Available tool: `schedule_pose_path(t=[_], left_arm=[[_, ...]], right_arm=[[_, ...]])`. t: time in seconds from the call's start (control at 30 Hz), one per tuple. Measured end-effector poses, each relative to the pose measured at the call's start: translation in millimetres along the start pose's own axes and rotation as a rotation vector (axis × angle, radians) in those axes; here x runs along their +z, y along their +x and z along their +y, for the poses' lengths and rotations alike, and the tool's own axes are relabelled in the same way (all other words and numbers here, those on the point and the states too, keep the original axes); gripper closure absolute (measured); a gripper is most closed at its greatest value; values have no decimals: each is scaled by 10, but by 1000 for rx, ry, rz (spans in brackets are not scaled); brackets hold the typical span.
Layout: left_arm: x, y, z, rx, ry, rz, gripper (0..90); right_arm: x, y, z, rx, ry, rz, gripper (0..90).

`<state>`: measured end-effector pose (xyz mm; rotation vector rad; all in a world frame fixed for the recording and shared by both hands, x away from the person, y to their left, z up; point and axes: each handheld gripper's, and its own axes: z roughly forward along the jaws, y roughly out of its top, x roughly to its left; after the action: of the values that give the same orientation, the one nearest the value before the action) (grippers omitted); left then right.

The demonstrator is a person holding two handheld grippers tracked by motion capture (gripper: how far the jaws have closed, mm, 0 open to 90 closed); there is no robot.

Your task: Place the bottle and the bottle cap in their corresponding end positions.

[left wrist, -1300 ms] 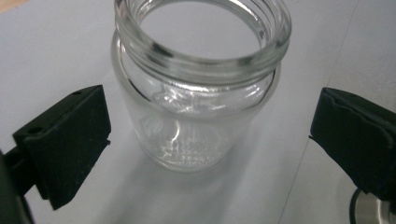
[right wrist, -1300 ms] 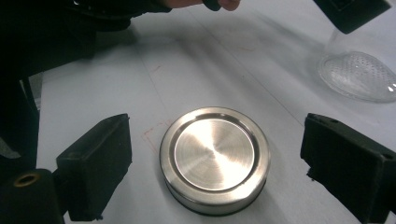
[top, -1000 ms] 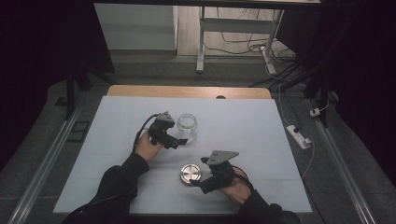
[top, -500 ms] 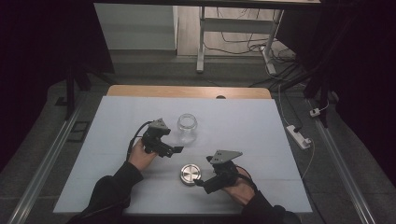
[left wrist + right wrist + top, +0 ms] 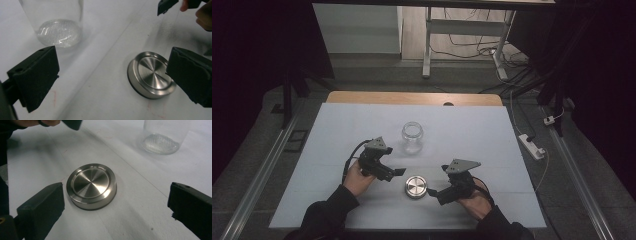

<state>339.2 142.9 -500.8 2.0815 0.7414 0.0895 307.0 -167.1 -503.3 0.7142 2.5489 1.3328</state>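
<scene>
Here the metal lid [image 5: 416,186] lay flat on the white table [image 5: 472,130], near the front edge and between the two grippers, touching neither. The left gripper [image 5: 395,172] sat just left of the lid, its jaws spread with nothing between them. In the left gripper view the right-hand jaw covered a strip of the lid's [image 5: 151,74] edge, so that rim was hidden there. The right gripper [image 5: 432,191] sat just right of the lid; its jaws had just been opening and stood wide apart, with nothing pressed between them. In the right gripper view the lid [image 5: 91,185] lay ahead of the jaws, closer to the left one, its brushed top and dark lower rim plain to see.

The glass jar [image 5: 412,137] stood upright and open-mouthed farther back on the table, a little left of centre and apart from both grippers. Both gripper views cut it off at the top: the left gripper view kept its textured base [image 5: 59,32] and part of the wall, and the right gripper view its base [image 5: 161,143] likewise. A tip of the other gripper and some fingers [image 5: 200,12] were cropped at the top right corner of the left gripper view. Beyond the table the floor was dim, and the cables [image 5: 472,47] there were hard to follow.
</scene>
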Motion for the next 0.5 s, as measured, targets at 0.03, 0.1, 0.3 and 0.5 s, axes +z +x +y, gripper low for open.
schedule_pose_path(t=[0.03, 0.1, 0.3, 0.5], left_arm=[[-18, -19, -19, -3, -1, -1, 0], [-63, -54, -57, -5, 3, 1, 0], [-234, -154, -192, -12, -1, 25, 0], [-401, -224, -342, -21, 0, 52, 0]], right_arm=[[-14, 1, -4, 6, -3, -1, 4], [-44, 0, -12, 10, -7, -5, 1], [-147, -11, -54, 22, -11, -21, 0], [-262, -37, -102, 36, -16, -45, 0]])
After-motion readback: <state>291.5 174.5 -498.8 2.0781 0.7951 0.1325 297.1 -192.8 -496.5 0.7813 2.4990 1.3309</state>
